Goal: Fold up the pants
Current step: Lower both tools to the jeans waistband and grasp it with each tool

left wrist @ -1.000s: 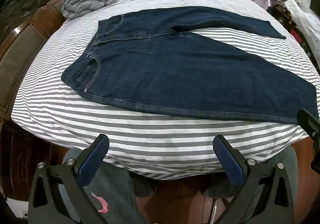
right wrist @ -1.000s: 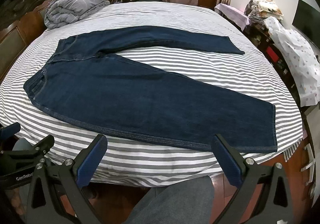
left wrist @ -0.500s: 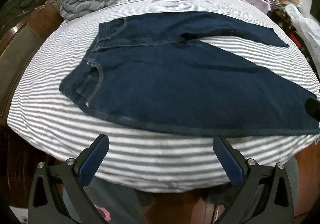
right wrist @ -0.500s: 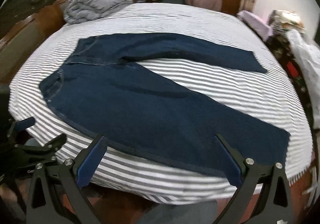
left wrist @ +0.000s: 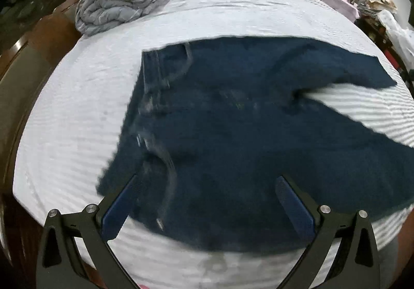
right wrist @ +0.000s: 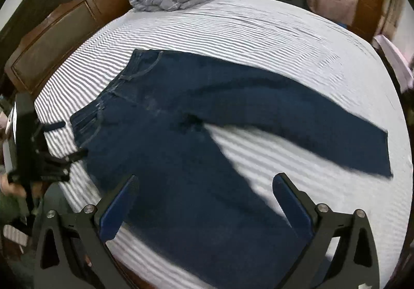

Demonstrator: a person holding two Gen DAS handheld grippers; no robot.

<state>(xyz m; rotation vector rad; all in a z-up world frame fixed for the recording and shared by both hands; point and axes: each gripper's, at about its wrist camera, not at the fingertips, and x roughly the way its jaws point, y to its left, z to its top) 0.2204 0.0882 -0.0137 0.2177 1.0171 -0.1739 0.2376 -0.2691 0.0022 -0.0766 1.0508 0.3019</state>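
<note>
Now both grippers have swung in over the jeans (left wrist: pixel 233 134) spread flat on the striped bed (left wrist: pixel 77 121); left gripper (left wrist: pixel 207 206) and right gripper (right wrist: pixel 204 203) spread wide, nothing grasped, folding not begun.

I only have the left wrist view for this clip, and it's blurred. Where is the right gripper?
Observer: The right gripper is open, aimed at the near leg of the jeans, holding nothing.
Operator: How does the left one look from outside?
Observer: The left gripper is at the waistband's near corner, jaws apart; blur hides whether it touches the cloth.
</note>
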